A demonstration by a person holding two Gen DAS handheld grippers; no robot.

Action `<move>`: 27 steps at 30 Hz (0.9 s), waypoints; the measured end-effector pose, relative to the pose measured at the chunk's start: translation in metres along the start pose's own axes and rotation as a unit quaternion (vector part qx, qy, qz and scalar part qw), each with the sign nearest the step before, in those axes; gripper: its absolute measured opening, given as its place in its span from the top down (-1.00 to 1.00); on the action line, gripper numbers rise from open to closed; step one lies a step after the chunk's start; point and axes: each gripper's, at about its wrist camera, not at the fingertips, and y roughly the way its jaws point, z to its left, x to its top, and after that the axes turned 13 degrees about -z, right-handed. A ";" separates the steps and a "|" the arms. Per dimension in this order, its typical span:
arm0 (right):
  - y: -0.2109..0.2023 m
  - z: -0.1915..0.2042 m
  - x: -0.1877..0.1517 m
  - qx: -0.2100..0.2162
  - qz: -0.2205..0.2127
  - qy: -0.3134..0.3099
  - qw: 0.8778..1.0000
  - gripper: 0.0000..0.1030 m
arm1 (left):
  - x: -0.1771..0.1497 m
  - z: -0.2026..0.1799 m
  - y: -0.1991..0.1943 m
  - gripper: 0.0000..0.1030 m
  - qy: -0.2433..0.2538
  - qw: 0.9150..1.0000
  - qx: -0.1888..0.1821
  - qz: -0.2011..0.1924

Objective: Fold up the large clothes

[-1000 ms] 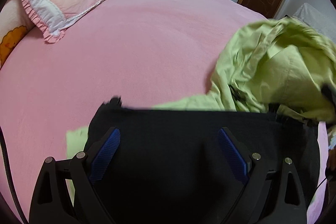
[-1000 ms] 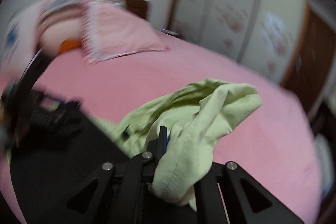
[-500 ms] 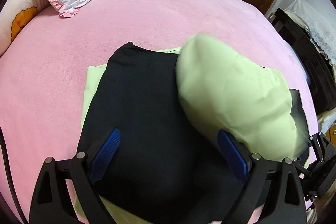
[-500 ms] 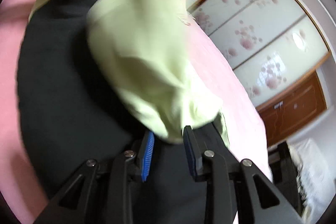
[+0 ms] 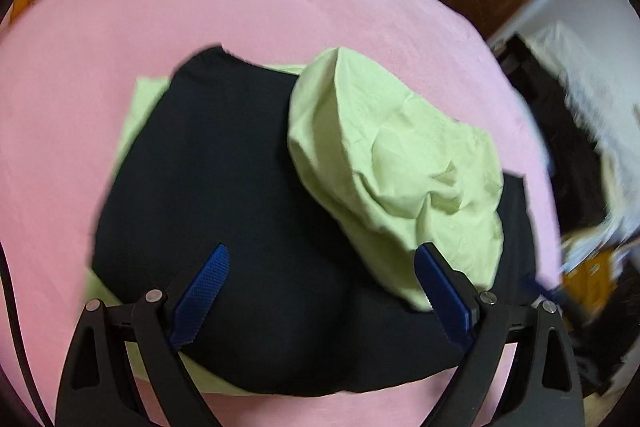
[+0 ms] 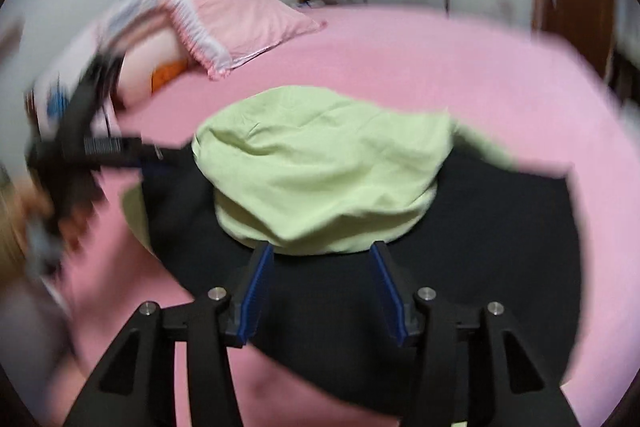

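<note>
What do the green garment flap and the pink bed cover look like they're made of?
Green flap: probably thin woven cotton, matte, showing fine sharp creases. Pink bed cover: likely fleece or plush, with a soft, fuzzy, even surface and no sheen. Neither is certain by sight.

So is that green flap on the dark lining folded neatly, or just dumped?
Folded over, but not neatly: the light green flap lies rumpled and puffy on the black lining.

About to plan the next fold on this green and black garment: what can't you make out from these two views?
- Green fabric bunched on the black lining: sleeve or hood unclear in both views.
- Near hem: hidden by left gripper in the left view, by the opening, empty right gripper in the right.
- Left gripper in the right view: blurred.
</note>
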 end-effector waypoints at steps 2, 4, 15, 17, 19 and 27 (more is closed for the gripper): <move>0.022 -0.003 -0.005 0.018 0.023 0.101 0.994 0.03 | 0.003 0.006 0.003 -0.81 -0.048 0.998 -0.032 -0.006; 0.027 -0.013 -0.014 0.027 0.032 0.176 0.983 0.03 | 0.007 0.007 0.006 -0.81 -0.077 0.995 -0.055 -0.008; 0.063 -0.007 0.001 0.005 0.004 0.206 0.978 0.97 | 0.015 -0.038 0.022 0.74 -0.064 0.995 -0.078 -0.018; 0.045 -0.008 0.004 -0.007 -0.023 0.168 0.985 0.97 | 0.006 -0.049 0.018 0.74 -0.032 0.996 -0.077 -0.024; 0.038 -0.015 0.001 -0.020 -0.024 0.148 0.988 0.97 | -0.007 -0.060 0.023 0.74 0.015 0.998 -0.052 -0.013; 0.055 -0.023 -0.044 -0.064 0.042 0.120 0.990 0.95 | -0.049 -0.061 0.049 0.66 0.064 0.998 -0.004 0.021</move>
